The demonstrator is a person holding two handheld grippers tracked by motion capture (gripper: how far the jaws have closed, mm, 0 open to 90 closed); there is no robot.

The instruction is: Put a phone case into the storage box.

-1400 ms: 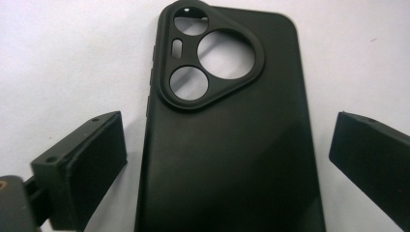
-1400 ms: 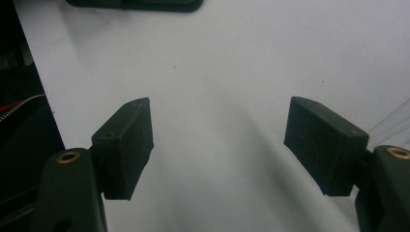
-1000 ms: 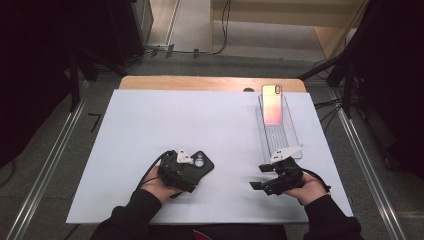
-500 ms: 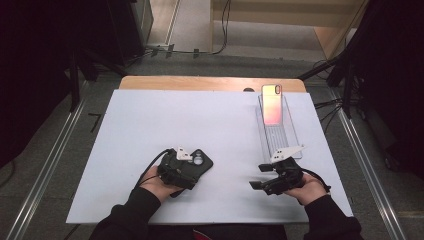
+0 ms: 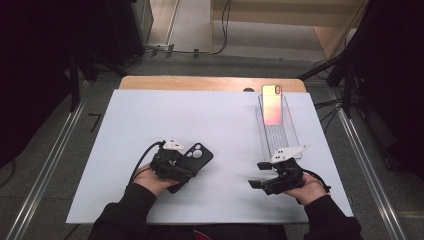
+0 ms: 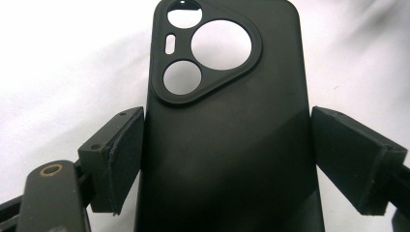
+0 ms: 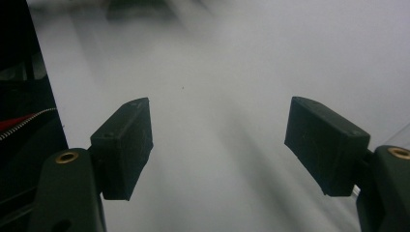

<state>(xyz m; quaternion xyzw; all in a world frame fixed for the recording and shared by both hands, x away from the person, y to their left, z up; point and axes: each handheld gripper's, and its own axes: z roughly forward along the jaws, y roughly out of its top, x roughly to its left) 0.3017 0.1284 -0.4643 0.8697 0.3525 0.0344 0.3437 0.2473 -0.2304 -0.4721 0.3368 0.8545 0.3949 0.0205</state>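
- Up top in the high view, a white mat (image 5: pixel 150 130) is seen spread over a wooden table (image 5: pixel 200 83), and both forearms come in from the bottom edge.
- Same view: the left gripper (image 5: pixel 176 166) is held just above the mat at the near left, with a black phone case (image 5: pixel 192 161) sticking out past its tip toward the middle of the mat.
- Same view again: the right gripper (image 5: pixel 256 175) is parked near the front right, pointed roughly at the other hand, and its jaws are spread with nothing between them.
- Further back on the right, a pinkish phone (image 5: pixel 272 104) is propped in a clear stand (image 5: pixel 285 137), well apart from both grippers.
- Over in the left gripper view, the phone case (image 6: pixel 227 145) is shown back side up, camera cutouts at the far end, lying lengthwise between the two pads (image 6: pixel 121 154).
- The case's left edge is touched by the left pad, while a thin sliver of gap seems to be left at the right pad, so a firm clamp can't really be confirmed; the jaws have just been closing a bit around it.
- Down in the right gripper view, the two black pads (image 7: pixel 126 145) are seen wide apart over plain white mat (image 7: pixel 217 96), nothing gripped.
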